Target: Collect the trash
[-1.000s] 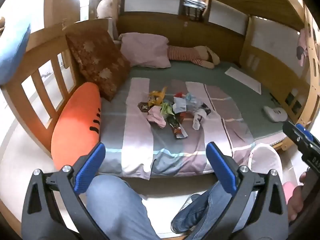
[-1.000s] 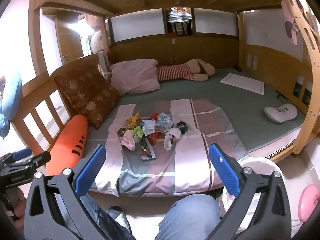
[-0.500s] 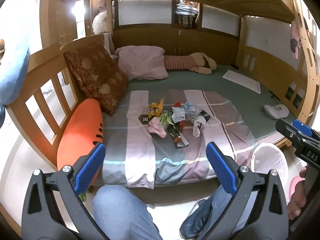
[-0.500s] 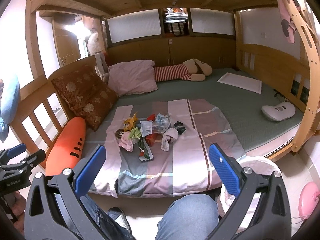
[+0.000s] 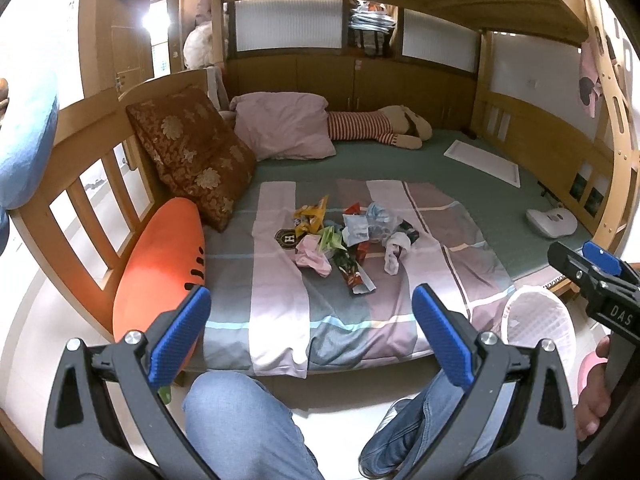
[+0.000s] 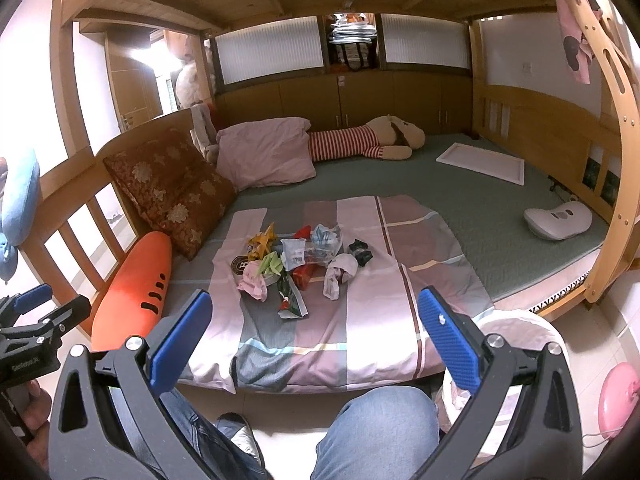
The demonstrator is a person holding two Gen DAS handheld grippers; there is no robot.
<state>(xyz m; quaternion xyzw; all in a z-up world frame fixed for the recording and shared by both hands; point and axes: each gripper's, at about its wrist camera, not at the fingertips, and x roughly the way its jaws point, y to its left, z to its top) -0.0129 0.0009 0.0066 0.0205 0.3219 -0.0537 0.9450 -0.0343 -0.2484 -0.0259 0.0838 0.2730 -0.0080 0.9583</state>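
A pile of trash [image 5: 344, 240] lies on the striped blanket [image 5: 280, 304] in the middle of the bed: crumpled wrappers, pink and white tissues, clear plastic. It also shows in the right wrist view [image 6: 300, 264]. A white bin with a bag liner [image 5: 536, 320] stands on the floor at the bed's right corner, seen too in the right wrist view [image 6: 516, 332]. My left gripper [image 5: 310, 336] is open and empty, well short of the bed. My right gripper [image 6: 314, 336] is open and empty, held back over my knees.
An orange carrot pillow [image 5: 160, 272] and a brown cushion [image 5: 192, 152] lean on the wooden rail at left. A pink pillow [image 5: 280, 132], striped plush toy [image 5: 376, 128], white board [image 5: 480, 160] and white device [image 5: 552, 222] lie on the green mattress. My knees are below.
Both views have tilted up and drawn back a little, showing more of the bunk ceiling. Both grippers stay open and empty. The trash has not moved.
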